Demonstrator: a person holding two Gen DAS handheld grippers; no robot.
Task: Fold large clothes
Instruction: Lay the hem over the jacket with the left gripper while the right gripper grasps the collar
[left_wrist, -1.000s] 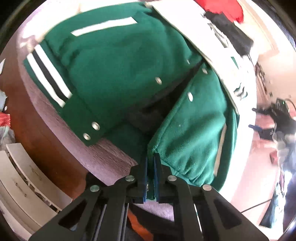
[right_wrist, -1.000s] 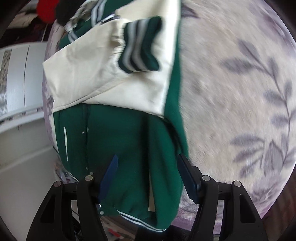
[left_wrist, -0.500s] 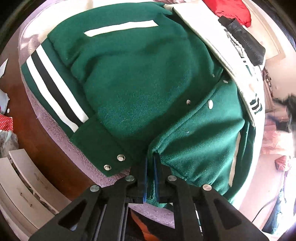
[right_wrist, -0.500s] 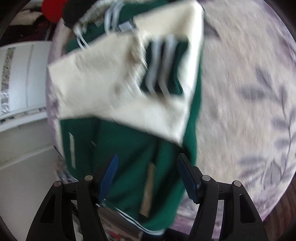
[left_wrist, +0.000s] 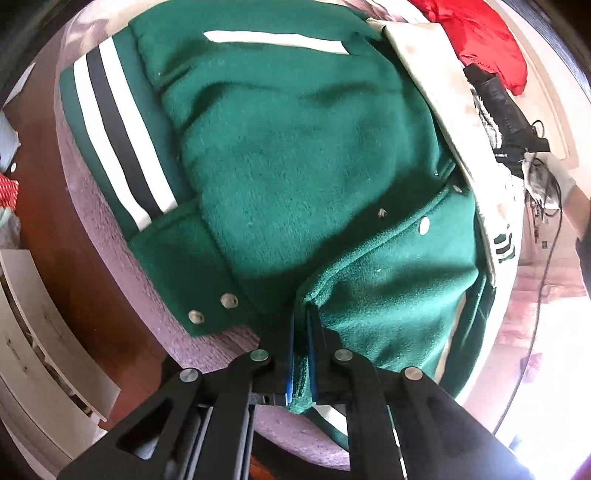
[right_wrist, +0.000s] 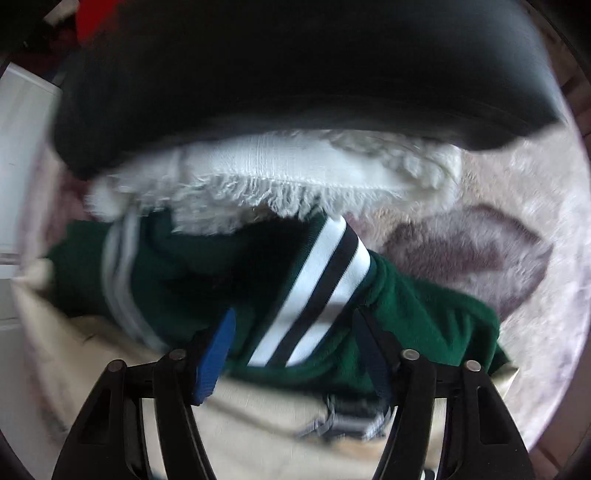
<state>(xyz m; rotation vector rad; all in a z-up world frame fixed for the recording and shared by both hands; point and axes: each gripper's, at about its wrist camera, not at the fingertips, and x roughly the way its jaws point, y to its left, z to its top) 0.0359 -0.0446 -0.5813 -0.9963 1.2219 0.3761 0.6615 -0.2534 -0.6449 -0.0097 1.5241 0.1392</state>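
Jacket (left_wrist: 295, 155) lies on the purple rug (left_wrist: 110, 236) with its green front flaps now closed together, pulled shut by the left claw (left_wrist: 302, 332) pinching its edge, while the right claw (right_wrist: 295, 339), spread wide, has moved up to the striped collar (right_wrist: 317, 295).

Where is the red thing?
In the left wrist view, the red cloth sits at the top right, past the green jacket, right beside a black item.
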